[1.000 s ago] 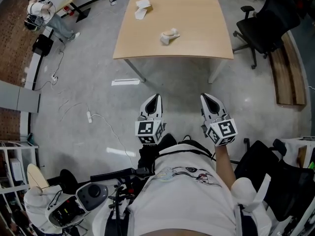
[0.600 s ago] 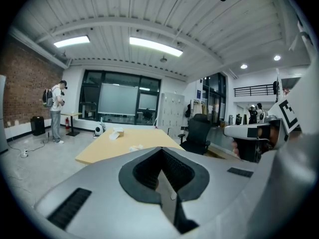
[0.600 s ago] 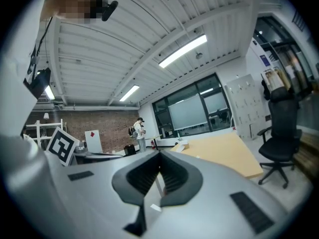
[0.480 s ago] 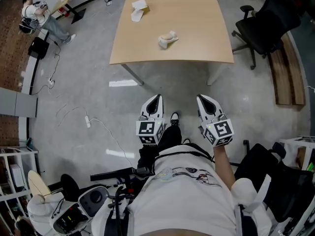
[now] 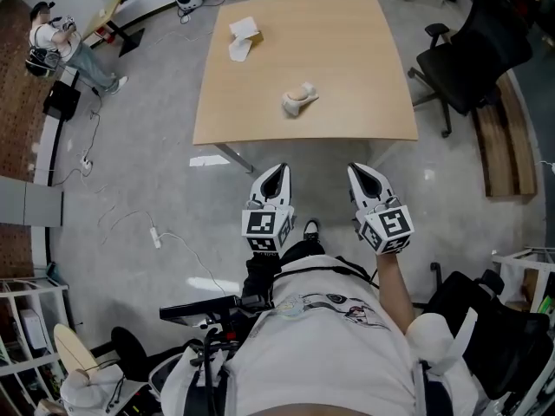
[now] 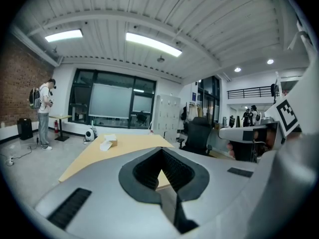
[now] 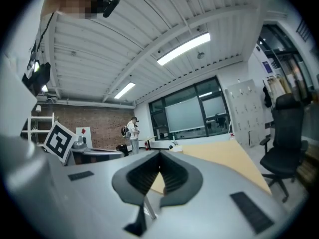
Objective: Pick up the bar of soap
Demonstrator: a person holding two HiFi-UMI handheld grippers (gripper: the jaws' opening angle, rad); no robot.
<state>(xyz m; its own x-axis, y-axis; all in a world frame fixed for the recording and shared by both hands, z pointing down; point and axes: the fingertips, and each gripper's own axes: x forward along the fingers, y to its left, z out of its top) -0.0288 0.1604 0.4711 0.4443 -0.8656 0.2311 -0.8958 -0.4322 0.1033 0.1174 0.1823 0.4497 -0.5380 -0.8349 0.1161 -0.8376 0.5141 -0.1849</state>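
A pale cream lump [image 5: 297,100], possibly the soap, lies near the front middle of the wooden table [image 5: 347,50]. A small box with white paper [image 5: 244,32] sits at the table's far left, and shows in the left gripper view as the box [image 6: 107,142]. My left gripper [image 5: 277,171] and right gripper [image 5: 358,171] are side by side over the floor, just short of the table's front edge, pointing at it. Both are shut and hold nothing. The left gripper's [image 6: 162,151] jaws hide the cream lump, as do the right gripper's [image 7: 159,154].
A black office chair [image 5: 473,46] stands at the table's right, with a wooden bench [image 5: 503,137] behind it. Cables and a power strip [image 5: 156,230] lie on the floor at the left. A person [image 5: 56,35] stands far off at the upper left.
The table has drawn closer in the head view. Both grippers have moved forward toward its front edge, still shut and side by side.
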